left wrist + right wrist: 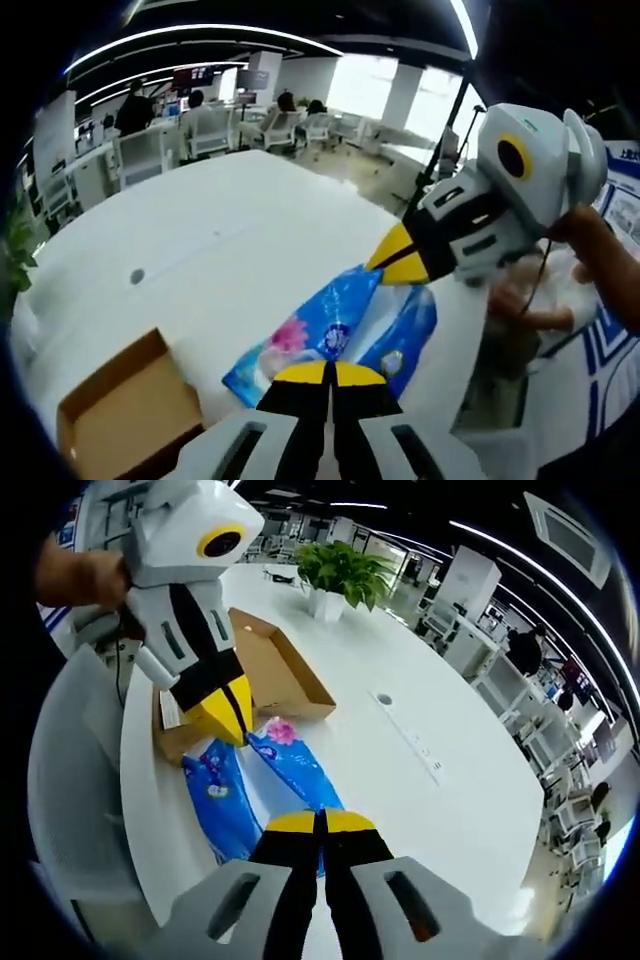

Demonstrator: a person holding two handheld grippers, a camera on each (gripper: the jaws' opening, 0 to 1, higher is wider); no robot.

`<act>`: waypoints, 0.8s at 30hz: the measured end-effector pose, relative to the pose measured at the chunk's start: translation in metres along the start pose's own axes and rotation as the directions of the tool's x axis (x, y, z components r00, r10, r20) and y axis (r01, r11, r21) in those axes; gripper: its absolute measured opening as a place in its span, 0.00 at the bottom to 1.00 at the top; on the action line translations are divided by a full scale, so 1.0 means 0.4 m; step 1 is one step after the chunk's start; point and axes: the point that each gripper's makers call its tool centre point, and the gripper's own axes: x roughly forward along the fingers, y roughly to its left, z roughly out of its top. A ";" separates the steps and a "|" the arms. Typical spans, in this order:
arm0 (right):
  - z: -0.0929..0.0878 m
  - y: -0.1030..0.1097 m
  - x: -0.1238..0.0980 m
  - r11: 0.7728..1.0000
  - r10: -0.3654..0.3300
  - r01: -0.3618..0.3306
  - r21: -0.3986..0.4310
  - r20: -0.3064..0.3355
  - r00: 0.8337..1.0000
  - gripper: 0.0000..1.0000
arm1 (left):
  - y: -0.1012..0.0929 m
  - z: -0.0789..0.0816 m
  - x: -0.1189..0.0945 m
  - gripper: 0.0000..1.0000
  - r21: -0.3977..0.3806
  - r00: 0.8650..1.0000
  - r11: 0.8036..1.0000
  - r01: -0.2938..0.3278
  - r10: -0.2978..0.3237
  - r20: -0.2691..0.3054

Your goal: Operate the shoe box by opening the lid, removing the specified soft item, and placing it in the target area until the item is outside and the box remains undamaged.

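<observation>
A soft blue tissue pack [318, 335] with a pink flower print lies on the white table [220, 240], near its edge. An open brown cardboard shoe box [125, 410] sits beside the pack. My left gripper [331, 373] has its yellow-tipped jaws closed at the pack's near end. My right gripper [398, 264] comes in from the right, jaws together, its tips touching the pack's far edge. In the right gripper view my right gripper [320, 822] is shut at one end of the pack [295, 768]. My left gripper [226, 716] touches the other end, by the box [285, 670]. Whether either pinches the wrapper is unclear.
A potted green plant [345, 575] stands farther along the table. A power strip slot [410, 740] and a round grommet [137, 276] are set into the tabletop. Office desks, chairs and seated people [135, 110] fill the background. A grey chair [75, 780] stands at the table's edge.
</observation>
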 end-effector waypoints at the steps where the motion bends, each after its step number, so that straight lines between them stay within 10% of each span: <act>1: -0.006 -0.004 -0.001 1.000 0.000 0.000 0.001 -0.001 1.000 0.00 | -0.005 0.003 0.009 0.00 0.002 1.000 1.000 0.004 -0.004 -0.003; 24: -0.180 -0.105 -0.028 0.999 -0.017 0.019 0.040 -0.036 0.999 0.00 | -0.083 0.051 0.193 0.00 0.022 0.997 0.997 0.073 -0.072 -0.030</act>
